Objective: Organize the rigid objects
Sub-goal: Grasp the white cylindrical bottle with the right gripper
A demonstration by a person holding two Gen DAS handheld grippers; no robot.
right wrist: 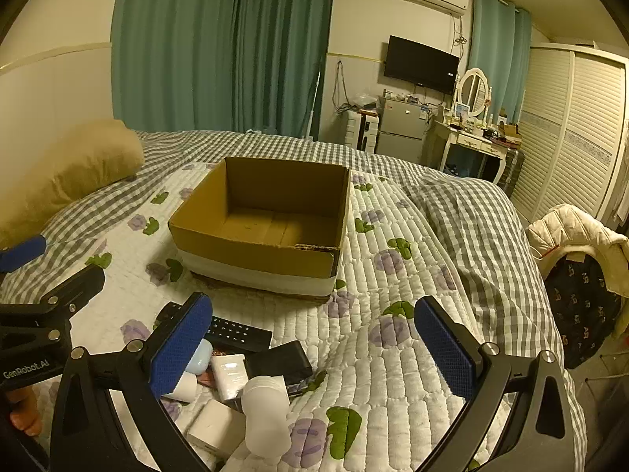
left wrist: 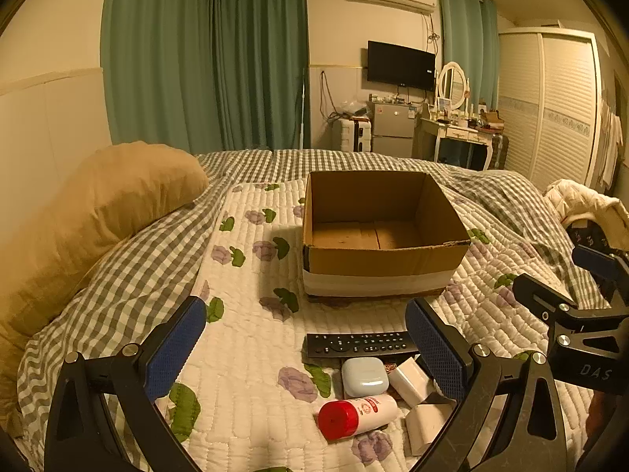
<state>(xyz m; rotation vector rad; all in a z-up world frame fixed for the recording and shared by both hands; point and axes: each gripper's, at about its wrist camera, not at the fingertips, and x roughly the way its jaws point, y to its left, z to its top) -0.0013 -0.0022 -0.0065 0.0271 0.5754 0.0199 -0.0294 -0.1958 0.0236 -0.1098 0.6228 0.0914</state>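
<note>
Both jaws stand wide apart with nothing between them: my left gripper [left wrist: 306, 348] and right gripper [right wrist: 313, 346] hover over the quilt [left wrist: 243, 354]. I count one open cardboard box [left wrist: 383, 263] ahead. Near me lies a cluster: one black remote [left wrist: 359, 344], one pale earbud case [left wrist: 365, 377], one red-capped bottle [left wrist: 355, 416], one frosted cup [right wrist: 265, 413], one black wallet [right wrist: 281, 360], and two white boxes [right wrist: 230, 375].
</note>
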